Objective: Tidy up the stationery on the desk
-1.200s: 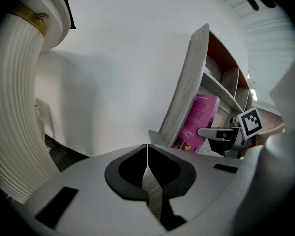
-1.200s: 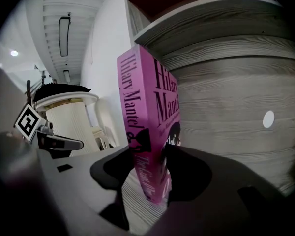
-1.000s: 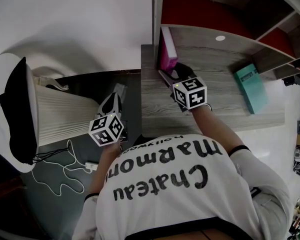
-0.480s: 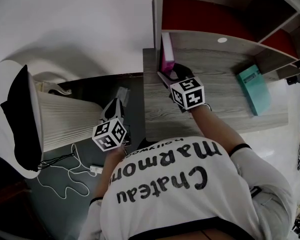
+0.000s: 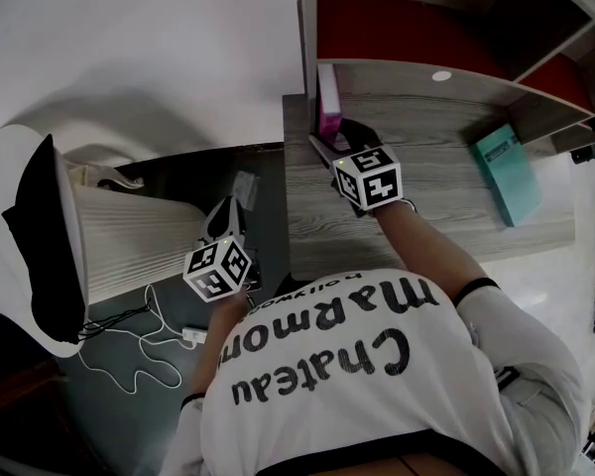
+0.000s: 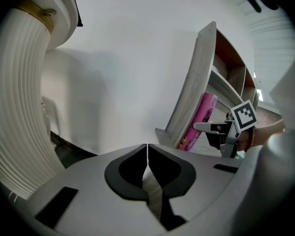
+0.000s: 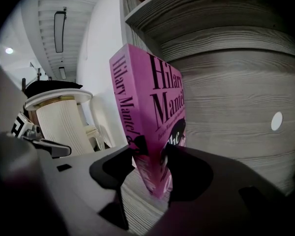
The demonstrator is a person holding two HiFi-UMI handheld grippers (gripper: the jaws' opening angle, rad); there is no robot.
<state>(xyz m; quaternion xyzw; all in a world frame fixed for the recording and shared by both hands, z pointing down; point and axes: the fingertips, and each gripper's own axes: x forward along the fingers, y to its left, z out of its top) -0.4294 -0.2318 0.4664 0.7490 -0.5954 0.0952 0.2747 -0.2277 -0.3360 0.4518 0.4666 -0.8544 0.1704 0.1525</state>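
Cable [image 5: 129,350] loops in white across the dark floor [image 5: 178,177] off the bench's left edge, beside a ribbed white cylinder [image 5: 129,236]. Above that floor, clear of the bench [image 5: 426,216], the left tool [image 5: 226,209] hangs clenched with nothing between its jaws. Further on, over the bench's left side, the right tool [image 5: 327,145] is clamped on the lower part of a pink book [image 7: 152,102]. That book stands upright at the bench's far left corner, just beside the shelf unit's side panel [image 5: 307,28]. A teal book [image 5: 506,172] lies flat toward the bench's right edge, well apart from the pink one.
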